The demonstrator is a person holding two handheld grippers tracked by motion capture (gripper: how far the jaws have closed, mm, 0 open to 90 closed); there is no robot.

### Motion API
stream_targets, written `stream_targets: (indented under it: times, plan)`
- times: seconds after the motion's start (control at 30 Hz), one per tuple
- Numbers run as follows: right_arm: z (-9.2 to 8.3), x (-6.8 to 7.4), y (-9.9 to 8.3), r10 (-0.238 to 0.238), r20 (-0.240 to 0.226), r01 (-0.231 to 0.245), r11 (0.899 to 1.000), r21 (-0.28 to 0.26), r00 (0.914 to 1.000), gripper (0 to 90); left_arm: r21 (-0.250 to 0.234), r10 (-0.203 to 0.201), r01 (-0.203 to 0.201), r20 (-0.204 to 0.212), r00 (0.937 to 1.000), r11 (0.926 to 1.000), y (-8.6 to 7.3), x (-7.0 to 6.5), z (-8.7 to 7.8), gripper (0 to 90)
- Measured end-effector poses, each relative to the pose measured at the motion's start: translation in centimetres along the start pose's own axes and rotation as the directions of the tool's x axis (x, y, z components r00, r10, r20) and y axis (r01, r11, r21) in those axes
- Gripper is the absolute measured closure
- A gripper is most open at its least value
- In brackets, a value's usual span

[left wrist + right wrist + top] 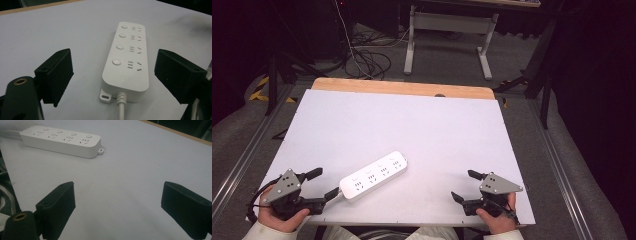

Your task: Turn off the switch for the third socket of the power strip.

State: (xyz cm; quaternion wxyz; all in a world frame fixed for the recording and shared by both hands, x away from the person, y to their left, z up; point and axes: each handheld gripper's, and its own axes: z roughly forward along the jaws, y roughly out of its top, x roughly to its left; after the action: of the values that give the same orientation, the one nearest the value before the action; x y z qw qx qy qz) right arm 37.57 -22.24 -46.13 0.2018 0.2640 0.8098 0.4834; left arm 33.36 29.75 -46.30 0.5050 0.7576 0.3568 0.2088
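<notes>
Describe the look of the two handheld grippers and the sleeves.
Both the left gripper and right gripper are black, with two blocky flat-faced jaws and a grey three-cornered top plate dotted with screws. A black cable loops from the left one. The sleeves are cream-white.

From my remote seat this reads as a lab or recording studio, not a home. My work surface point(412, 125) is a plain white board laid over a wooden top, set up like a test bench. Behind it stands the metal frame of another desk point(447, 35), and loose cables point(367, 55) lie coiled on the grey carpeted floor point(442, 65). Dark curtains point(597, 75) close off the sides, yellow-black hazard tape point(259, 90) marks the floor, and metal rails point(242, 160) run along both sides of the bench.
</notes>
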Motion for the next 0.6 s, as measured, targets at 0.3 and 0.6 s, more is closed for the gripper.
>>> stream_targets:
  times: [0.3,0.6]
  plan:
    - [0.21,0.02,-0.07,0.001,-0.01,-0.001,1.0,-0.003,0.9999,14.7,0.01,0.035,-0.035,-0.025,0.9991,0.9993,0.28,-0.14,-0.2,17.6]
    - [0.33,0.17,0.01,-0.006,-0.013,0.006,1.0,0.002,0.9999,14.7,0.01,0.021,-0.021,-0.014,0.9997,0.9997,0.4,-0.09,-0.46,18.9]
